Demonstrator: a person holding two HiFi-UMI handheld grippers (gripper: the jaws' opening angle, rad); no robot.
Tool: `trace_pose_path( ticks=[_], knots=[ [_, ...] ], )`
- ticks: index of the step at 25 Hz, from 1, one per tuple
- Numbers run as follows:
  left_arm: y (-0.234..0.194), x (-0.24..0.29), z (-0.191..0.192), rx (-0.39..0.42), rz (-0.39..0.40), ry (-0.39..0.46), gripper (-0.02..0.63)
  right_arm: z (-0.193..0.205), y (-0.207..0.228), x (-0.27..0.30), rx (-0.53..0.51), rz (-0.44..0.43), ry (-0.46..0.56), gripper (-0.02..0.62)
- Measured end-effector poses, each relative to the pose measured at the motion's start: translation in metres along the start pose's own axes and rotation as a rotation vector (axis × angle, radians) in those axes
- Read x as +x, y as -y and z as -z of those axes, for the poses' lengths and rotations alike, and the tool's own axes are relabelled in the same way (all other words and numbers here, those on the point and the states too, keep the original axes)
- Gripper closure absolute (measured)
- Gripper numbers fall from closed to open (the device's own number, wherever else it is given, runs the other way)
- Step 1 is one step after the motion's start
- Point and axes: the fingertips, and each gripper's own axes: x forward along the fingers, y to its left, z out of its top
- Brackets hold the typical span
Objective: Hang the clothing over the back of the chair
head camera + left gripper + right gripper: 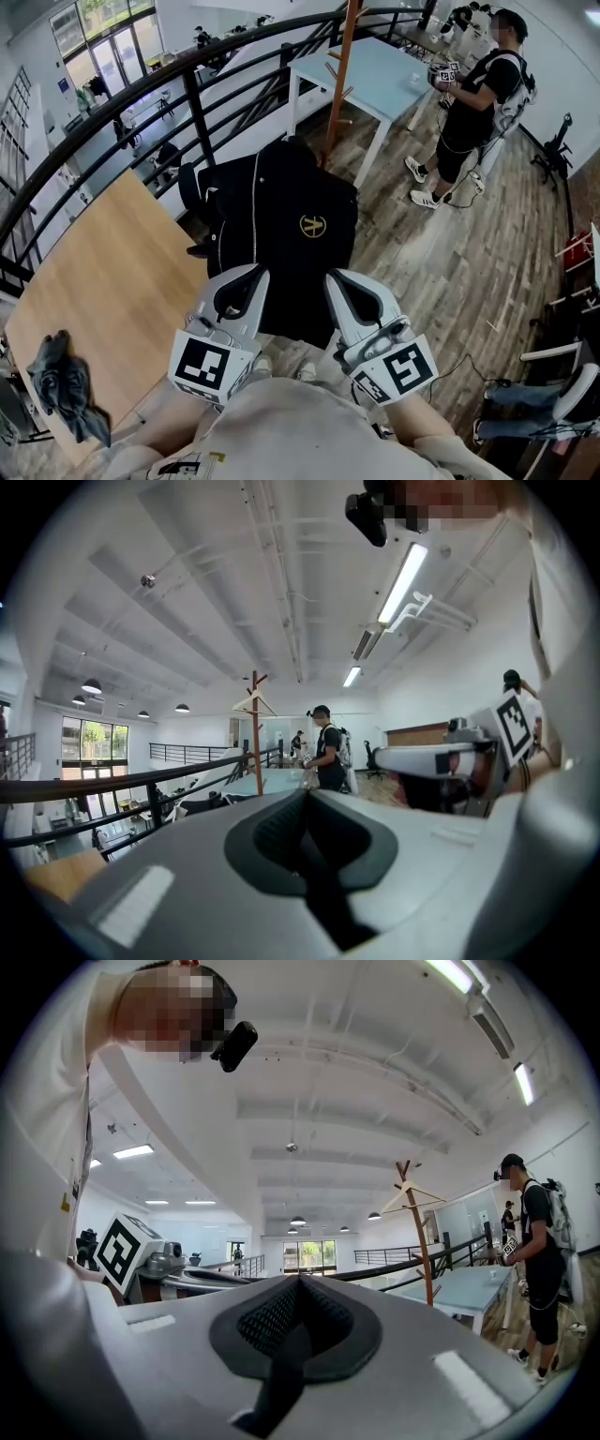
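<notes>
A black jacket [291,234] with a gold round emblem hangs draped over the back of a black chair [190,187], which it mostly hides. Both of my grippers are just in front of it, low in the head view, and point level at it. My left gripper [251,274] [305,795] has its jaws together with no cloth between them. My right gripper [336,277] [300,1281] is shut in the same way and holds nothing. Each gripper view shows only the room beyond the jaw tips, not the jacket.
A wooden table [103,281] at the left carries a crumpled grey cloth [66,384]. A black railing [187,84] curves behind the chair. Beyond it stand a wooden coat stand [342,66], a pale blue table [375,75] and a person [473,103]. Chairs [562,384] line the right edge.
</notes>
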Motion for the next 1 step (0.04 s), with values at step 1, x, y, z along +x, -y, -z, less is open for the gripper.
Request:
trace_pose_path(
  ticks=[1],
  knots=[
    [-0.0004,-0.0003,0.0000,-0.004,-0.002,-0.005,0.601,-0.0008,-0.0004,0.0011,0.000,-0.004,0.003,0.595]
  ],
)
